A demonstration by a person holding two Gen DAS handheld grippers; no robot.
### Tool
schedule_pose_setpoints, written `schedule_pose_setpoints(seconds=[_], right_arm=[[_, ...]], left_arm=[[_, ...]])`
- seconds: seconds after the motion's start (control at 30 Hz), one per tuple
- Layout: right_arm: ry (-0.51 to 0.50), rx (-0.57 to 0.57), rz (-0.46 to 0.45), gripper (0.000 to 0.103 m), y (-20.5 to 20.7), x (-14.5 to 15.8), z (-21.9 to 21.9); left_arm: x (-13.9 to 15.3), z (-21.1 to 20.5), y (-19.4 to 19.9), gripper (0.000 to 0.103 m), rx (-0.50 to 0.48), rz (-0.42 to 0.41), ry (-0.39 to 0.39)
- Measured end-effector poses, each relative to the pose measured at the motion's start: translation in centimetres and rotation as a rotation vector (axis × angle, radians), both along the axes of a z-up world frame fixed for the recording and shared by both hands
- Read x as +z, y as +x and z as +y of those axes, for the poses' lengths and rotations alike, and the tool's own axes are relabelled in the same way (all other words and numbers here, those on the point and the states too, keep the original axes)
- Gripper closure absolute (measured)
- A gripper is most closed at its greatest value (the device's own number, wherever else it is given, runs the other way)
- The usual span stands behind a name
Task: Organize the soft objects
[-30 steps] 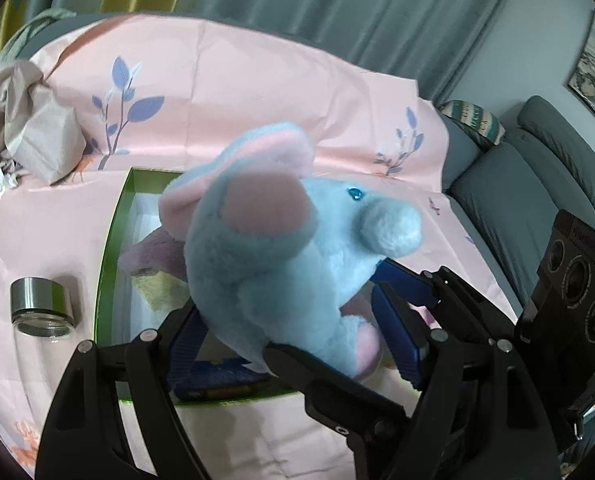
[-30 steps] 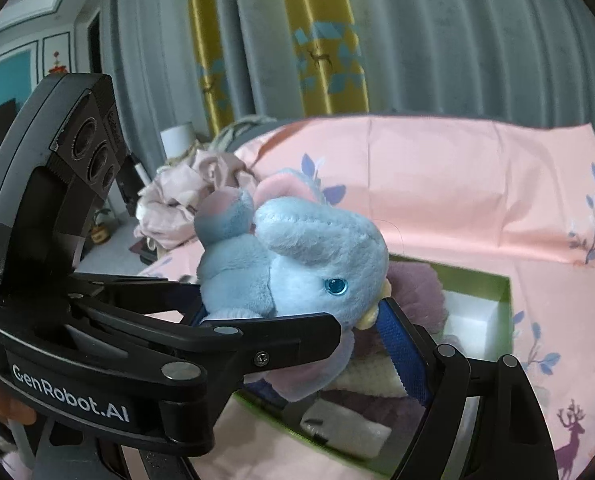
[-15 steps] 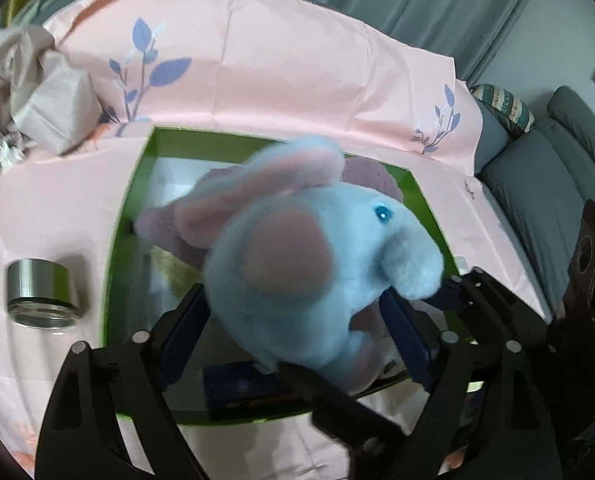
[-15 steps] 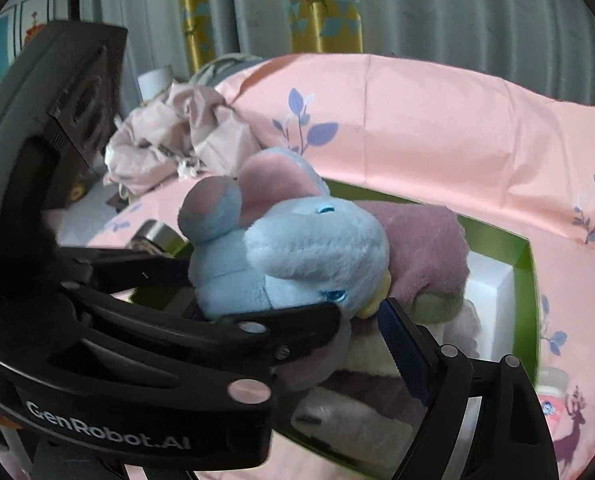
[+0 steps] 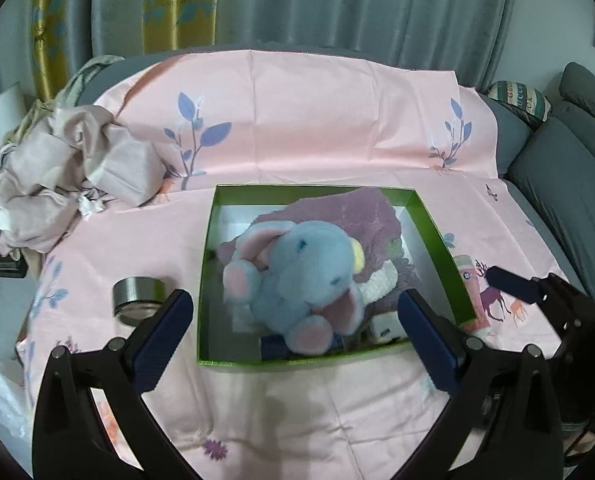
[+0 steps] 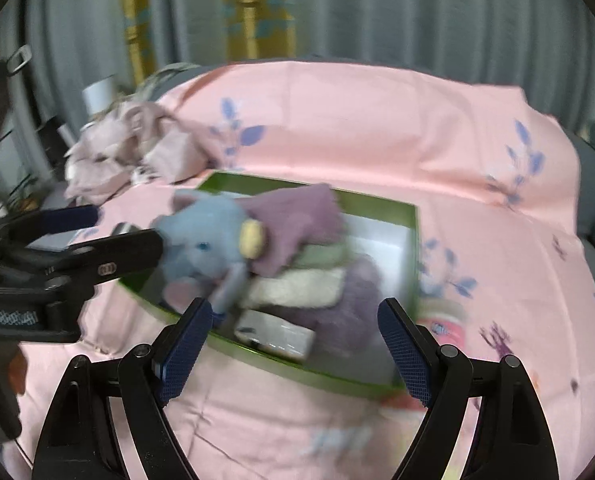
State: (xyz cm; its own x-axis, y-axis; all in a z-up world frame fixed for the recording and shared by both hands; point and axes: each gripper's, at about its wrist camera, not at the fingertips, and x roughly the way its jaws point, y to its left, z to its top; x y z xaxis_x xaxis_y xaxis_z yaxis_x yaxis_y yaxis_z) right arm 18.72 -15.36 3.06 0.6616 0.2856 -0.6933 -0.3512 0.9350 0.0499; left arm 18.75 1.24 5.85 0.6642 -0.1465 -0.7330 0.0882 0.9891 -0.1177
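- Plush elephant (image 5: 297, 280), blue with pink ears, lies in the green box (image 5: 433, 232) on top of a purple soft toy (image 5: 361, 216) and pale folded cloths.
- We see our left claw (image 5: 293, 328) spread wide at the box's near edge, holding nothing.
- Our right claw (image 6: 293, 344) also gapes wide and empty, near the box.
- Left of the box stands a glass jar (image 5: 135, 300); crumpled cloth (image 5: 65, 168) lies far left on the pink sheet (image 5: 317, 120).

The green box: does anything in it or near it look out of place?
The blue elephant lies on its side atop the purple cloth in the green box, not tucked flat. Beside the box, two hard items sit on the pink sheet: a metal-lidded jar and a pink tube. Both grippers are open.
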Motion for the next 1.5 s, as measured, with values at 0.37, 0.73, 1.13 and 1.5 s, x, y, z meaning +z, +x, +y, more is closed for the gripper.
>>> schedule_pose_setpoints(seconds=[0.37,0.73,1.13,1.5], right_arm=[[0.005,-0.139,0.106,0.017,-0.1,1.2,-2.1],[0.012,-0.148,0.102,0.017,-0.5,2.1,-2.5],[0.019,-0.141,0.098,0.017,-0.5,2.4,-2.7],[0.016,-0.14,0.097,0.017,-0.4,2.3,-2.7]], left_arm=[[1.7,-1.2,-2.4,0.001,0.079,0.074,0.072],[1.9,-0.9,-2.3,0.001,0.093,0.135,0.023],[1.7,-0.6,-1.8,0.001,0.125,0.142,0.034],[1.4,-0.4,-1.4,0.001,0.13,0.143,0.039]])
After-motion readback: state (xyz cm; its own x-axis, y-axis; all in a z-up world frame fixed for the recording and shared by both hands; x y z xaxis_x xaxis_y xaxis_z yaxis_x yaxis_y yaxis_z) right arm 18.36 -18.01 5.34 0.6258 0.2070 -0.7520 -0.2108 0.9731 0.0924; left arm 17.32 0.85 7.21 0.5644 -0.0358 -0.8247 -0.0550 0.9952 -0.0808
